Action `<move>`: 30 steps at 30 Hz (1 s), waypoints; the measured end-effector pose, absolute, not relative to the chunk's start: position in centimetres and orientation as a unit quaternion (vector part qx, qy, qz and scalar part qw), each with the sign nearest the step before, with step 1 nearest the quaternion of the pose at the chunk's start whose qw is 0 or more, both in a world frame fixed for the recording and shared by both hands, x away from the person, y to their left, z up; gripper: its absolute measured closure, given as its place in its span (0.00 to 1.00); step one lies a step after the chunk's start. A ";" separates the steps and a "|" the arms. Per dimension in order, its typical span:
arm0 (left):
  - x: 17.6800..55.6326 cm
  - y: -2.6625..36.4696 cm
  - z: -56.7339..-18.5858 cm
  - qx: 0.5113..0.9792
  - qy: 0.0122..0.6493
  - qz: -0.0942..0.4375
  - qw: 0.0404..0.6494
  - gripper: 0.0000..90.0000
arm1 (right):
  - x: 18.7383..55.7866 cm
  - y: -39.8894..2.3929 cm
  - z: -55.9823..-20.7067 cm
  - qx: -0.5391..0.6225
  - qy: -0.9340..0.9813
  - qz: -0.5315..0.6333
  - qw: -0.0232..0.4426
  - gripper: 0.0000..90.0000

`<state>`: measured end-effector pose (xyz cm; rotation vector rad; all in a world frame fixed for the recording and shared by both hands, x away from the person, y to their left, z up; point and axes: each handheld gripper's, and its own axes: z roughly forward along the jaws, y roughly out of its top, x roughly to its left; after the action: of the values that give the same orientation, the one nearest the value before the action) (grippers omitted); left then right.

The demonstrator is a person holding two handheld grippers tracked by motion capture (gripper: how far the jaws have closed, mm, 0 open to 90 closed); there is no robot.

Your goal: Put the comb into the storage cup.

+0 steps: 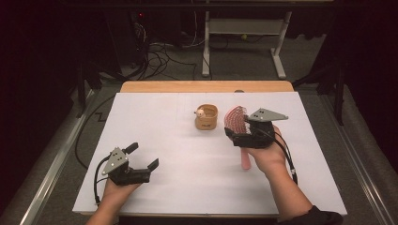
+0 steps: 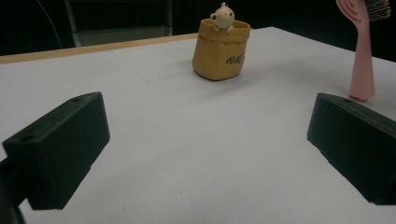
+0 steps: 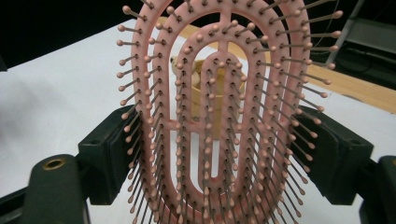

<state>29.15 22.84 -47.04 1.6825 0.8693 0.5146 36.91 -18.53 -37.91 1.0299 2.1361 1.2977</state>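
Pink hairbrush [image 1: 236,123] held upright in the right gripper [image 1: 240,133], over the right half of the desk [image 1: 155,122]. Bristled head clamped between the two black jaws, one jaw pressing on each long edge of the oval head, as seen up close in the right gripper view [image 3: 219,116]. Bristles facing that gripper's camera; open slots in the head letting the scene behind show through. Handle pointing down and toward the person, its pink tip [image 1: 245,161] showing below the hand in the high view. In the left gripper view, handle [image 2: 362,65] standing almost vertical at the far right, its end low by the white desk top; touching or just above, hard to tell.

Just left of the brush head, near but apart: small tan pouch-shaped cup [image 1: 207,117], upright on the desk, with a little cream bear figure [image 2: 222,16] peeking over its rim. Dark lettering on the cup's side. Same cup partly visible through the brush slots in the right gripper view [image 3: 201,79].

Well apart from brush and cup, at the near left of the desk: left gripper [image 1: 143,157], jaws spread wide with nothing between them, only bare white surface. Pointed toward the cup and brush across the desk. Grey three-cornered plate on top of each gripper, cable trailing from each.

Wooden strip along the far desk edge [image 1: 206,86]; dark floor with cables and a white frame beyond.
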 end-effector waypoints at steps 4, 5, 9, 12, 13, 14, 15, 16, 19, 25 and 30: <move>29.1 22.8 -47.0 0.711 0.367 0.217 0.559 0.00 | 36.9 -18.6 -37.9 0.373 0.763 0.479 0.221 0.23; 29.1 22.8 -47.0 0.712 0.367 0.215 0.559 0.00 | 36.9 -18.6 -37.9 0.373 0.763 0.479 0.221 0.23; 29.1 22.8 -47.0 0.711 0.368 0.216 0.559 0.00 | 36.9 -18.5 -38.0 0.373 0.755 0.490 0.226 0.23; 29.1 22.8 -47.1 0.712 0.368 0.215 0.558 0.00 | 36.9 -18.5 -38.0 0.373 0.752 0.494 0.230 0.23; 29.1 22.8 -47.1 0.712 0.369 0.214 0.557 0.00 | 36.8 -18.5 -37.9 0.373 0.750 0.495 0.232 0.23; 29.1 22.8 -47.1 0.713 0.368 0.214 0.557 0.00 | 36.8 -18.4 -37.9 0.373 0.749 0.496 0.234 0.23; 29.1 22.8 -47.1 0.713 0.368 0.215 0.557 0.00 | 36.8 -18.5 -37.9 0.373 0.747 0.498 0.233 0.23; 29.1 22.8 -47.0 0.712 0.367 0.216 0.558 0.00 | 36.9 -18.4 -37.9 0.373 0.745 0.501 0.233 0.23; 29.0 22.8 -47.0 0.710 0.368 0.219 0.559 0.00 | 37.0 -18.5 -37.8 0.374 0.740 0.506 0.238 0.23; 29.0 22.9 -47.0 0.710 0.368 0.221 0.559 0.00 | 37.3 -18.7 -37.6 0.380 0.728 0.516 0.242 0.23; 29.0 22.9 -47.0 0.711 0.365 0.223 0.558 0.00 | 37.6 -18.7 -37.3 0.383 0.724 0.518 0.246 0.23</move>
<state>28.99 22.89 -46.98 1.6786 0.8618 0.5251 37.65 -18.74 -37.34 1.0453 1.9754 1.4139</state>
